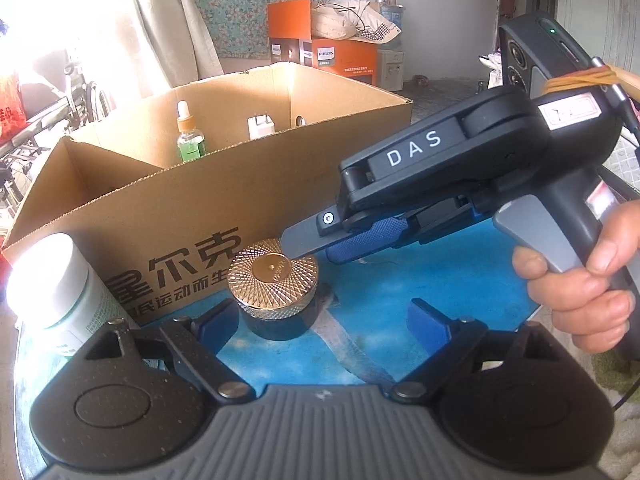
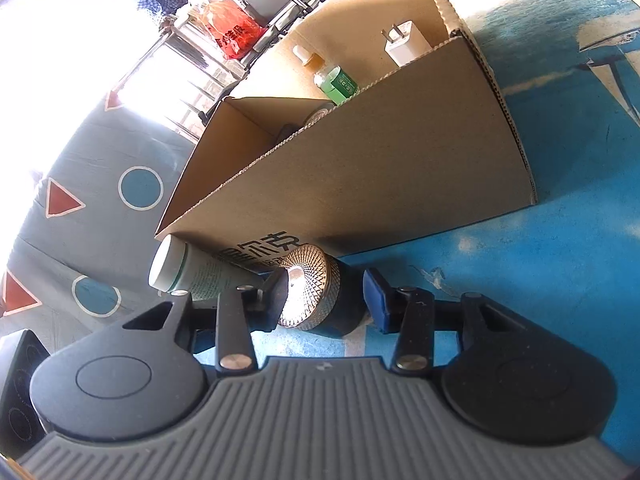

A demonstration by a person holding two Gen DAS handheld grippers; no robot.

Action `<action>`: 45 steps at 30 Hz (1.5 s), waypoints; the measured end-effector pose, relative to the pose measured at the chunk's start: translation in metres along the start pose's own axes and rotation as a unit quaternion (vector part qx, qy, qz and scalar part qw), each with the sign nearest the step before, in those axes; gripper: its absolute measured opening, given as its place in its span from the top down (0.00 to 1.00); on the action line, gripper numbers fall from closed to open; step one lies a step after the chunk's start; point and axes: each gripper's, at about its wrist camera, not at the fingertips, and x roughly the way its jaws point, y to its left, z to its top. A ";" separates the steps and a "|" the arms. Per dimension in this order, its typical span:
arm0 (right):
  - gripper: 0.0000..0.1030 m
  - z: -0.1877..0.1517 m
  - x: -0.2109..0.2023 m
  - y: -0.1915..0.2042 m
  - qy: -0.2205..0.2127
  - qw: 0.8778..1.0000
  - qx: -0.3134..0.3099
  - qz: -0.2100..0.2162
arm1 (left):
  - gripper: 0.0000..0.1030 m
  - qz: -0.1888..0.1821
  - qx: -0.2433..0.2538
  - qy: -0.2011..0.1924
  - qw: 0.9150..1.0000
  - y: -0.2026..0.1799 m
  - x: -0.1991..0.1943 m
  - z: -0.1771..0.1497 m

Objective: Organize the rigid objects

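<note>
A dark jar with a gold patterned lid stands on the blue table in front of an open cardboard box. My left gripper is open, the jar just ahead of its left finger. My right gripper comes in from the right, tilted on its side. In the right wrist view its open fingers straddle the jar, one pad over the lid, one by the base. A white-capped bottle stands left of the jar, and shows in the right wrist view.
In the box are a green dropper bottle and a white charger plug, also seen in the right wrist view. An orange Philips box and clutter stand behind. The blue tabletop extends to the right.
</note>
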 end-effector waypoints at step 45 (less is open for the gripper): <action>0.19 -0.024 -0.044 -0.049 -0.061 0.996 0.065 0.018 | 0.07 -0.075 -0.054 0.033 0.995 0.010 0.036 -0.003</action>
